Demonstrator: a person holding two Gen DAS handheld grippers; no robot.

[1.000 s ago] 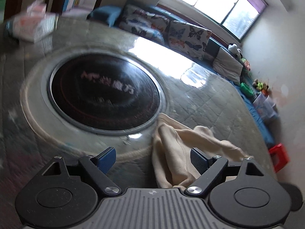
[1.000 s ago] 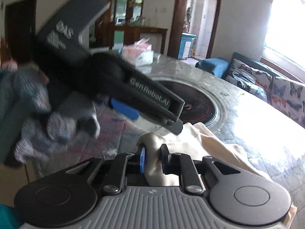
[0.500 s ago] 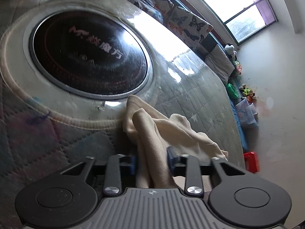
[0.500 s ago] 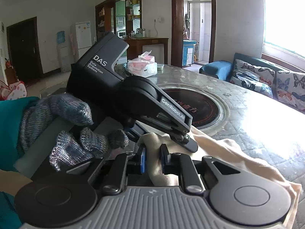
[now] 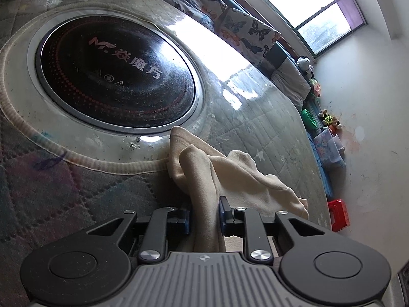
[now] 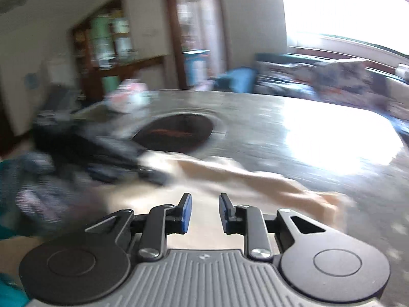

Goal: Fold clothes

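A cream-coloured garment (image 5: 219, 168) lies bunched on the quilted table, just right of the round black cooktop. My left gripper (image 5: 204, 213) is shut on a raised fold of it. In the blurred right wrist view the garment (image 6: 255, 181) stretches across the table ahead. My right gripper (image 6: 203, 211) is open, with nothing between its blue pads, above the near part of the cloth. The left gripper and gloved hand (image 6: 84, 153) show at the left of that view.
A round black cooktop (image 5: 115, 76) is set in the table (image 5: 268, 117). A tissue box (image 6: 127, 99) stands at the table's far side. A sofa with butterfly cushions (image 5: 242, 28) runs under the window. A red stool (image 5: 338, 213) stands on the floor.
My left gripper closed on the garment's fold within the last second. My right gripper let go of the cloth, opened and pulled back, moving fast.
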